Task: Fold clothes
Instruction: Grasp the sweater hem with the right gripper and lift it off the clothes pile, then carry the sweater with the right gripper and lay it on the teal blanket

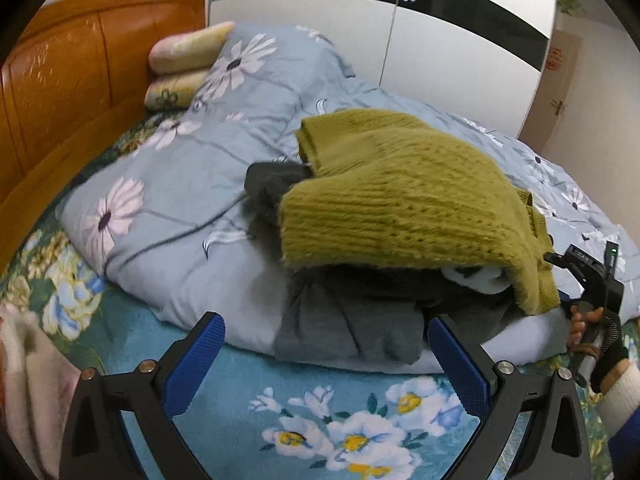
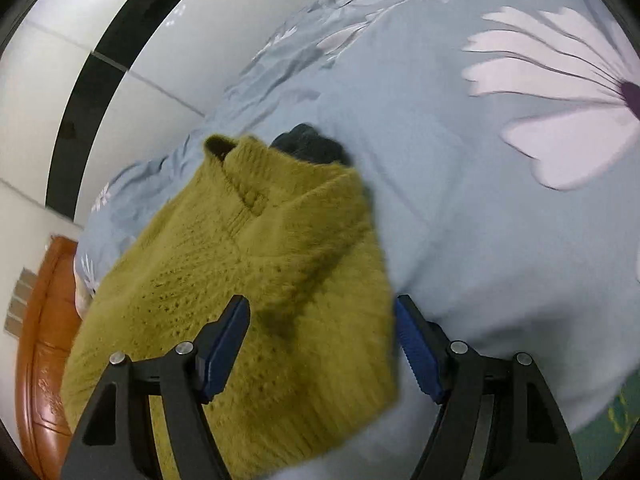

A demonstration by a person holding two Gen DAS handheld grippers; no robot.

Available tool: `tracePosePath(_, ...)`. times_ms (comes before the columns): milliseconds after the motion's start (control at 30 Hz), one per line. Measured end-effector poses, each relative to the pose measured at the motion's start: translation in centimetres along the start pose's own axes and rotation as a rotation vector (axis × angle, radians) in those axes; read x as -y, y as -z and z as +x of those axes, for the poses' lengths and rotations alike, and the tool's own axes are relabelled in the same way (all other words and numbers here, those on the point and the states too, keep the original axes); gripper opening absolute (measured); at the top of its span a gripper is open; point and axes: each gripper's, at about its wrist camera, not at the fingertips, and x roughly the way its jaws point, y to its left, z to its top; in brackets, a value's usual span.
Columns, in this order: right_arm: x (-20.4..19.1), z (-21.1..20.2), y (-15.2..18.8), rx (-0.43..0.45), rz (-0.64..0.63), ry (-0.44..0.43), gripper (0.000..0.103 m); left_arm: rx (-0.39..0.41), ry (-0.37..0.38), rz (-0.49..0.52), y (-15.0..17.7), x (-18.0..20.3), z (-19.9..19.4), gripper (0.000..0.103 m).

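**Olive sweater on the heap, both tongs apart**

From my left wrist camera I see the olive-green knit sweater (image 1: 404, 200) draped over a heap of clothes on the bed, on top of a grey garment (image 1: 340, 320) that spills toward me, with a bit of white fabric (image 1: 476, 278) showing under its right edge. The heap lies on a pale blue flowered duvet (image 1: 192, 184), which lies over a teal floral bedsheet (image 1: 248, 376). My left tongs (image 1: 324, 356) stand wide apart above the sheet, nothing between the blue pads (image 1: 200, 360), just short of the grey garment. At the right edge, a gloved hand (image 1: 600, 340) holds the other rig beside the sweater.

From the right wrist camera, my right tongs (image 2: 320, 348) are partly spread over the sweater (image 2: 256, 280); the knit lies between the pads, but I see no pad pressing it. A dark garment (image 2: 312, 146) peeks out past the collar. Two pillows (image 1: 188, 64) are stacked against the orange wooden headboard (image 1: 80, 80)
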Motion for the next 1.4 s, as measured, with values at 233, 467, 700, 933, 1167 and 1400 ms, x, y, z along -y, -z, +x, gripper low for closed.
tracePosePath(233,-2.0,-1.0,0.1,-0.047,-0.065,0.059,0.010,-0.048,0.062,-0.097,0.2,-1.4,-0.5,0.103)
tracePosePath(467,-9.0,-12.3,-3.3,0.145,-0.229,0.078,0.008,-0.020,0.130,-0.118,-0.9,-1.7,-5.1,0.102)
tracePosePath(700,-22.1,-30.0,-4.8,0.364,-0.434,0.034,0.008,0.056,0.272,-0.145,-1.8,-2.2,-13.1,0.102)
tracePosePath(933,-32.5,-46.4,1.4,0.540,-0.690,0.102,0.008,0.081,0.398,-0.118,0.6,-2.3,-20.0,0.103)
tracePosePath(1167,-35.4,-50.5,5.9,0.513,-0.734,0.112,0.008,0.062,0.442,-0.112,2.5,-3.2,-23.5,0.103)
tracePosePath(1400,-38.7,-51.9,11.5,0.431,-0.804,-0.077,0.007,0.130,0.426,-0.123,1.6,-5.5,-26.5,0.103)
